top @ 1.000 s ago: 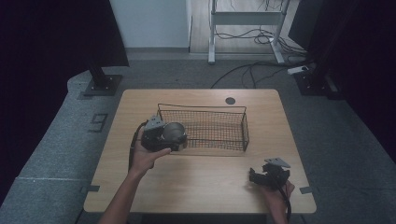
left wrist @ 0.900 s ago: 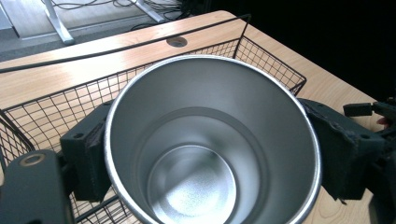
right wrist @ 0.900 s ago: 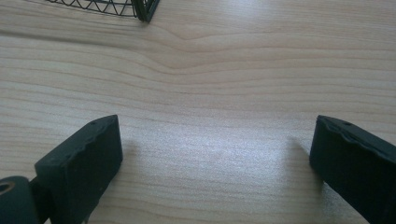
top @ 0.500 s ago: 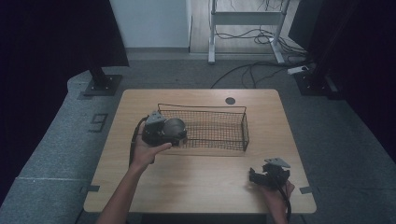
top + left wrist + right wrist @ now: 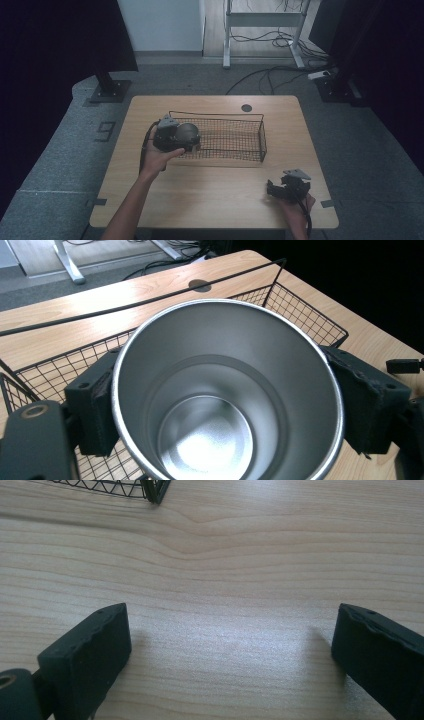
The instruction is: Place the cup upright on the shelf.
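**Steel cup held at the left end of the wire basket; right gripper idle at the near edge**

Nearest the person, the right gripper (image 5: 289, 188) is seen in the high view at the near right part of the pale wooden bench (image 5: 220, 200), held low over it by the right hand (image 5: 296, 209). In the right gripper view its two black fingers (image 5: 87, 652) are spread wide apart with nothing between them; bare wood grain is seen below, and a corner of the basket lies at the top edge of that view.

Farther in, on the left side of the bench, the left gripper (image 5: 176, 138) is gripped by the left hand (image 5: 159, 159), the forearm entering from the bottom of the high view. Its fingers (image 5: 367, 405) are clamped on opposite sides of a round brushed-steel cup (image 5: 227, 395). In the left gripper view the open mouth of the cup is turned toward the camera, and the inside is seen to be empty down to its base. In the high view the cup (image 5: 187, 134) is located at the left end of the black rectangular wire basket (image 5: 235, 136); whether it is touching the mesh cannot be told.

The basket stands at mid-bench, its length running left to right. Beyond it, a small dark round grommet (image 5: 246, 107) is set in the bench near the far edge.
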The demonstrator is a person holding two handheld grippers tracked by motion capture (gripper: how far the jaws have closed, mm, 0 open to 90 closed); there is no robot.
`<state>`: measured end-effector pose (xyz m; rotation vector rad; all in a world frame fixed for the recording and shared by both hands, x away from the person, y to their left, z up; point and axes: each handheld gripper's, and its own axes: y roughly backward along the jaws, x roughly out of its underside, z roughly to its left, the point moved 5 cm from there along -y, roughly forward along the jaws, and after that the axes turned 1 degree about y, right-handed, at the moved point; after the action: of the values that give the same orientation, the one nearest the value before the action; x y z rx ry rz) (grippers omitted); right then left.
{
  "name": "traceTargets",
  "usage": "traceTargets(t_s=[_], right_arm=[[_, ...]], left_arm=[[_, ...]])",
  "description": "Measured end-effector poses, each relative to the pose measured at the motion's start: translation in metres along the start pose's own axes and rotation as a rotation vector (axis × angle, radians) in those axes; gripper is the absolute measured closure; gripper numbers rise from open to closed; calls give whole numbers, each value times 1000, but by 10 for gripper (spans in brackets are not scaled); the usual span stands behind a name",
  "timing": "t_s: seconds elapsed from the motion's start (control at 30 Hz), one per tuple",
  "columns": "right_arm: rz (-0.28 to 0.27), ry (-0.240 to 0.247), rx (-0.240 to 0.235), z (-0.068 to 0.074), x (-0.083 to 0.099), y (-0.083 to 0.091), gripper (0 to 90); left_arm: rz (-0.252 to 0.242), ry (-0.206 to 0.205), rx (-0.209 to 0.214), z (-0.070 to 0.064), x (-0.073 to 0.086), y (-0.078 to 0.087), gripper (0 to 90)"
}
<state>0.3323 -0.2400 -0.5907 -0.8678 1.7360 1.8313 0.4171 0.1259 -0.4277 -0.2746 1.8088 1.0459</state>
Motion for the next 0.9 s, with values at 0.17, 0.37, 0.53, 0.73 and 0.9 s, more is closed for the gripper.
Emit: traceTargets(t_s=[0.17, 0.37, 0.53, 0.73, 0.9], right_arm=[[-1, 0, 1, 0, 0, 0, 26], [-2, 2, 1, 0, 0, 0, 25], [-3, 1, 1, 0, 0, 0, 26], [-3, 1, 1, 0, 0, 0, 26], [-2, 1, 1, 0, 0, 0, 25]], left_arm=[[2, 0, 6, 2, -5, -3, 144], [6, 11, 7, 6, -10, -7, 144], [14, 8, -6, 9, -13, -10, 144], [14, 20, -1, 12, -13, -14, 144], [22, 19, -13, 15, -14, -18, 144]])
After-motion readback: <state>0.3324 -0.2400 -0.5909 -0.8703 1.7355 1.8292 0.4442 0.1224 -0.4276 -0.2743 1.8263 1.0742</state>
